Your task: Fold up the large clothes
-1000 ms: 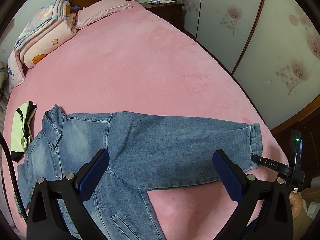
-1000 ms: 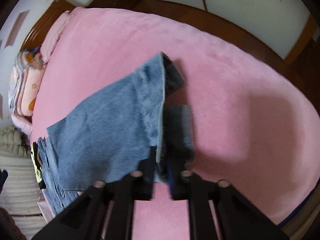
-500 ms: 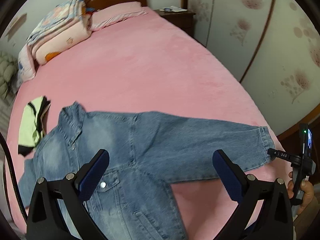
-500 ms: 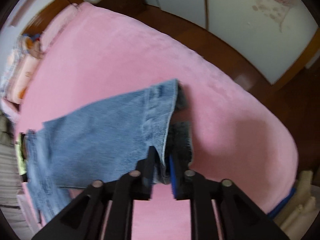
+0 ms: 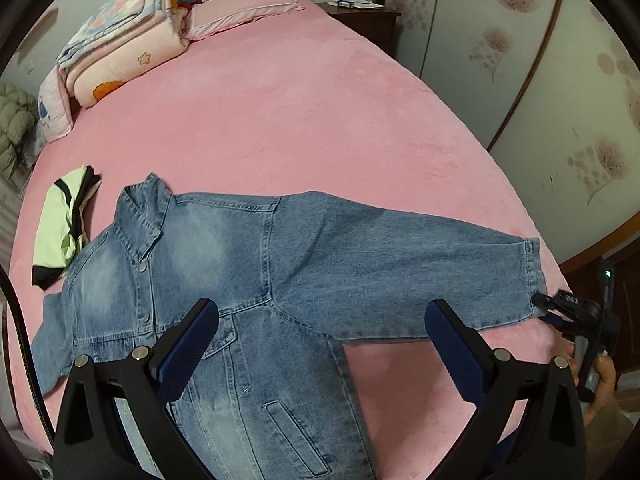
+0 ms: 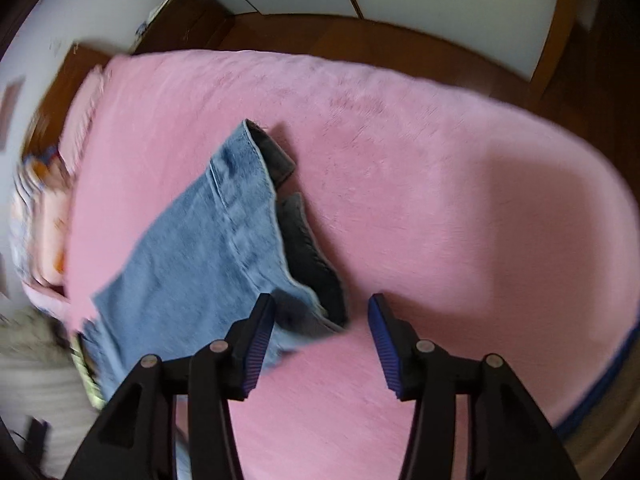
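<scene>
Lying flat on the pink bed (image 5: 320, 92), the denim jacket (image 5: 248, 280) shows front-up in the left wrist view, collar to the left and one sleeve (image 5: 420, 272) stretched out to the right. No brand tag or readable writing shows on it. The left gripper (image 5: 320, 344) hangs above the jacket's chest with its jaws wide and nothing between them. A folded green and black garment (image 5: 60, 232) sits just left of the collar; a folded quilt (image 5: 116, 44) and a pillow (image 5: 244, 10) lie at the far end. At the right edge the right gripper (image 5: 560, 308) sits by the sleeve cuff, in a person's hand (image 5: 600, 372). In the blurred right wrist view, the right gripper (image 6: 320, 332) has just been opening its jaws; they now stand partly apart, the cuff (image 6: 256, 200) lying on the bed with its near corner between them, free of the pads.
</scene>
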`<state>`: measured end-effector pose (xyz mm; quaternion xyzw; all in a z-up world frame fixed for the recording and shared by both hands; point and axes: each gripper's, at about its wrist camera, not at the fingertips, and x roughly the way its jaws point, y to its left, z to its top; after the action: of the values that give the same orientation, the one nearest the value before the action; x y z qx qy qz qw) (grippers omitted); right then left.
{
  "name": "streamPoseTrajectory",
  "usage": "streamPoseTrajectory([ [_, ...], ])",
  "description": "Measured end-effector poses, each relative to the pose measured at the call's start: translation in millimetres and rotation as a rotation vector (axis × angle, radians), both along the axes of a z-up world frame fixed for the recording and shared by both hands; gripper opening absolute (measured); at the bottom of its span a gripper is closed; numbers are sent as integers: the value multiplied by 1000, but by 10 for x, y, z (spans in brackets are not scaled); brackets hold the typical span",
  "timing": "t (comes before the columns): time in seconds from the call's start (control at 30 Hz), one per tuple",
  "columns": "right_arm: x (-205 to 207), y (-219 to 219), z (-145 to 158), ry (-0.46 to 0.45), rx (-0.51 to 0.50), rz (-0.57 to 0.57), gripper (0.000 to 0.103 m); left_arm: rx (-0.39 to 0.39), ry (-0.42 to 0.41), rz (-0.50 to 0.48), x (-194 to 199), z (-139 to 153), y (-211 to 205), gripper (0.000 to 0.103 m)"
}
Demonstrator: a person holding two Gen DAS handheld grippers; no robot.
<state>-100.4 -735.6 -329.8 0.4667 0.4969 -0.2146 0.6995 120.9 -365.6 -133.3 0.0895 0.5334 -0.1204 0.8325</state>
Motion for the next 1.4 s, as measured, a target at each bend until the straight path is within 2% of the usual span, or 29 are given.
streamPoseTrajectory([
  [0.1, 106, 0, -105, 5, 17, 0, 51, -4, 0, -19, -14, 4, -99, 103],
  [0.17, 163, 30, -84, 11, 3, 1, 44, -3, -5, -27, -30, 28, -123, 103],
  [0.2, 177, 41, -41, 6, -8, 8, 27, -3, -13, -31, -50, 51, -125, 103],
  [0.23, 196, 53, 3, 5, -20, 14, 16, 0, -18, -33, -66, 68, -119, 103],
  [0.33, 267, 142, 298, -29, -78, 41, 9, 12, -33, -37, -106, 147, -30, 103],
  [0.5, 575, 567, 1193, -234, -137, 166, 5, 13, -71, 12, -85, 386, 343, 103],
  [0.6, 896, 1093, 1823, -370, -190, 312, 5, -5, -115, 78, -54, 605, 751, 103],
  [0.73, 1394, 2256, 2575, -532, -320, 584, 5, -36, -160, 188, -9, 835, 1497, 103],
  [0.83, 1719, 3140, 2750, -600, -349, 739, 5, -55, -178, 267, 27, 883, 2137, 103],
  [0.9, 1932, 3688, 2696, -596, -355, 812, 5, -46, -171, 315, 72, 829, 2622, 103],
  [1.0, 2264, 4502, 2351, -542, -316, 882, 5, -40, -145, 360, 111, 658, 3150, 103],
  [1.13, 2550, 5456, 1594, -421, -265, 949, 10, -20, -70, 375, 184, 200, 3809, 103],
  [1.2, 2669, 5830, 1148, -339, -179, 976, 12, -11, -32, 363, 230, -28, 3962, 103],
  [1.3, 2706, 6127, 679, -234, -60, 972, 12, -27, 32, 333, 312, -393, 4152, 103],
  [1.4, 2580, 6215, 524, -202, -31, 953, 12, -73, 77, 295, 410, -689, 4237, 103],
])
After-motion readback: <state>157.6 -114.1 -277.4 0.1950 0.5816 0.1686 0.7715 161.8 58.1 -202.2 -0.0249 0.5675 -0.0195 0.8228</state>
